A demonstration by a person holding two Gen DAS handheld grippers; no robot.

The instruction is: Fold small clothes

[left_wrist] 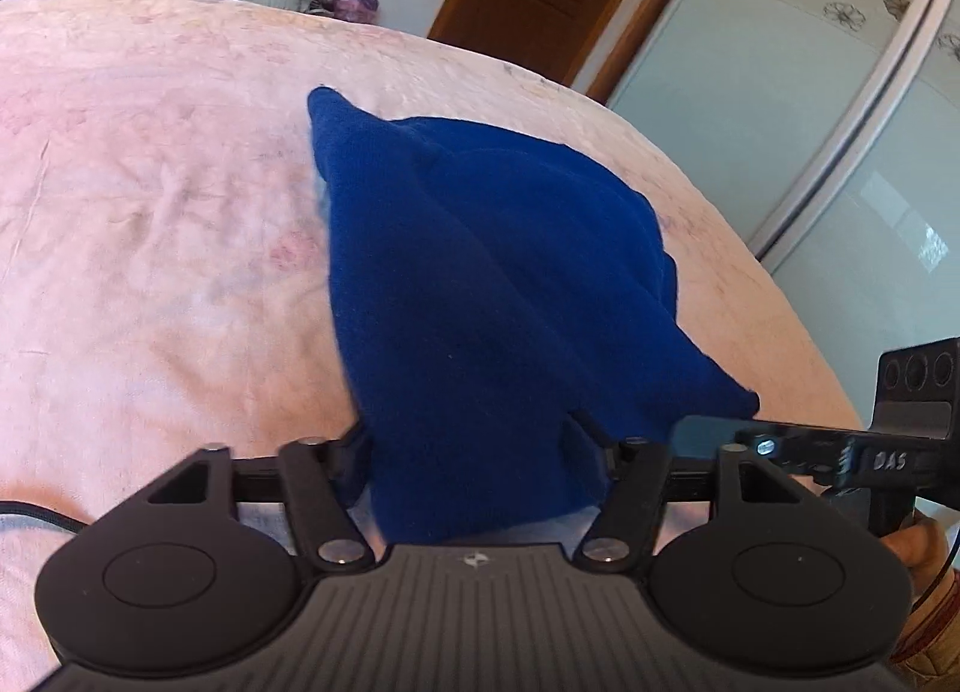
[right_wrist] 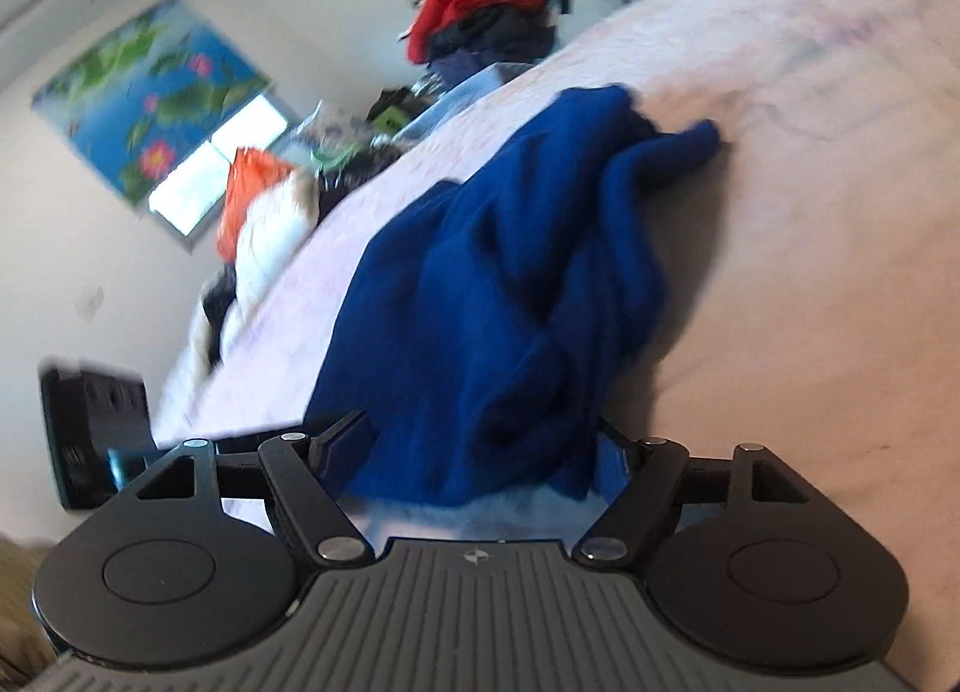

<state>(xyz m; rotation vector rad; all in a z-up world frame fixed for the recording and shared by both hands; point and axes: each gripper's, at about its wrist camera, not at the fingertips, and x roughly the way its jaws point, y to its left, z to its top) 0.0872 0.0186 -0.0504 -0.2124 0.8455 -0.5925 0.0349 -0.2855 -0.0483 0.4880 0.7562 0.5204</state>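
Left wrist view: my left gripper (left_wrist: 468,452) jaws part open, blue garment (left_wrist: 480,272) edge between them, grip unclear. Right gripper (right_wrist: 480,452) likewise. Garment bunched on pink bedspread (left_wrist: 150,212), presumably for spreading.

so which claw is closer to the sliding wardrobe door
Right. The right claw is on the blue garment's side toward the wardrobe door; the left claw is on its farther side.

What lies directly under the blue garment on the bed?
Around the blue garment only the pink bedcover shows, so it lies on that. The patch of cover beneath the garment is hidden, so anything lying there cannot be seen.
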